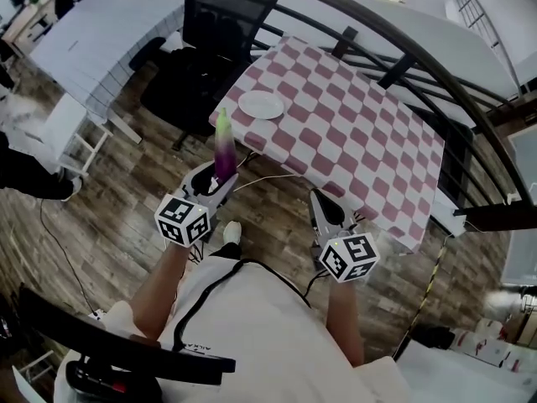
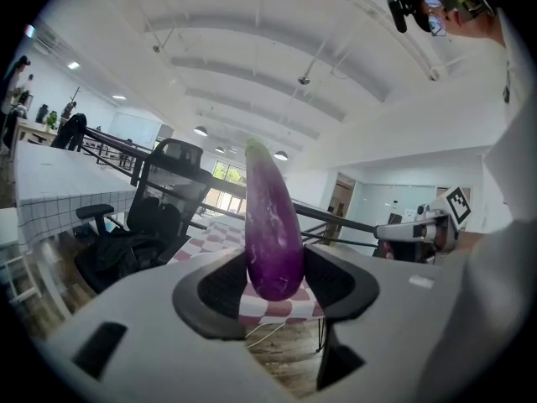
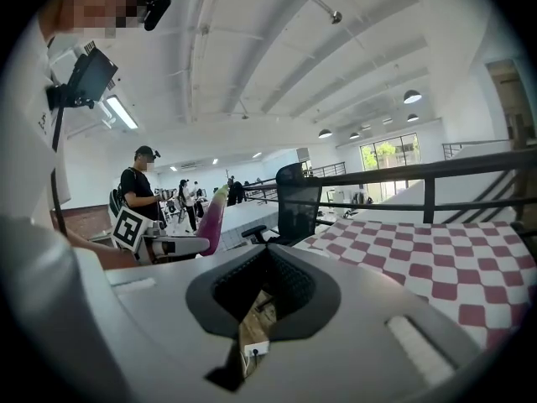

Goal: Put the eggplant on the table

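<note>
Left gripper: jaws clamped on the lower end of the eggplant, pads pressing both sides. It stands upright out of them. Eggplant is long and slim, glossy purple with pale scuffs, fading to a green tip at the top

Right gripper: jaws closed together, nothing between them, only a sliver of floor showing through the slit

Eggplant is held in the air short of the counter, off its near left corner and not touching it. Right gripper is also short of the counter's near edge, well apart from the left one

Counter: pink-and-white checked cloth hanging over the edges. White plate lies on it near that same left corner. Black office chair stands just beyond the counter's left side. Dark railing runs along the counter's far side. Wooden plank floor lies below and in front of the counter. A second counter with a white gridded cover stands well to the left of it

Room: high white vaulted ceiling, hanging lamps, people standing far off past the second counter
</note>
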`<state>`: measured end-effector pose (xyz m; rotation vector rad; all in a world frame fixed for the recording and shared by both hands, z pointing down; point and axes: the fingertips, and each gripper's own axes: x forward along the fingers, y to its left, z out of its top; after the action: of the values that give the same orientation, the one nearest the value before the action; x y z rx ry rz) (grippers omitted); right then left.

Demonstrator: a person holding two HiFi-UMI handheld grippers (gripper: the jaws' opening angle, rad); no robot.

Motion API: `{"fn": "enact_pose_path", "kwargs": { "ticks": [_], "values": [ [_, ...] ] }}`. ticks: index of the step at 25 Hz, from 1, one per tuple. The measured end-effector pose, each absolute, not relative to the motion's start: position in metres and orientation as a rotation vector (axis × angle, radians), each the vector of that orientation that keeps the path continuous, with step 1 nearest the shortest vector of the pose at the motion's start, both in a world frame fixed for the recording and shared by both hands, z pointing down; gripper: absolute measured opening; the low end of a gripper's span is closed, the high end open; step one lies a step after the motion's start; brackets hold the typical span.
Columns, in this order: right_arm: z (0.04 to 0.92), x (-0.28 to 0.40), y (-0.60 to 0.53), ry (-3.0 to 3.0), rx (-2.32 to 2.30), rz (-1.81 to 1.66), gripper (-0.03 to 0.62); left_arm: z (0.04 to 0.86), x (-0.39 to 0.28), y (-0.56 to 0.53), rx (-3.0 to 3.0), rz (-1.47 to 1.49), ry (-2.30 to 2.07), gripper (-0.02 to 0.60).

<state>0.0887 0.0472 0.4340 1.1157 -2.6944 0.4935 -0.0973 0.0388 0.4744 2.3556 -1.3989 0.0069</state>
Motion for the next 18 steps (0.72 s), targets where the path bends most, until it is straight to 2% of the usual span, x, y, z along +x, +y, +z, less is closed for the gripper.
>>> {"fn": "enact_pose_path", "kwargs": {
  "ticks": [18],
  "values": [
    [0.433,0.004,-0.042,-2.677,1.158,0.518,0.008,0.478,-0.183,-0.050,2.382,0.022,-1.368,0.219]
  ]
}}
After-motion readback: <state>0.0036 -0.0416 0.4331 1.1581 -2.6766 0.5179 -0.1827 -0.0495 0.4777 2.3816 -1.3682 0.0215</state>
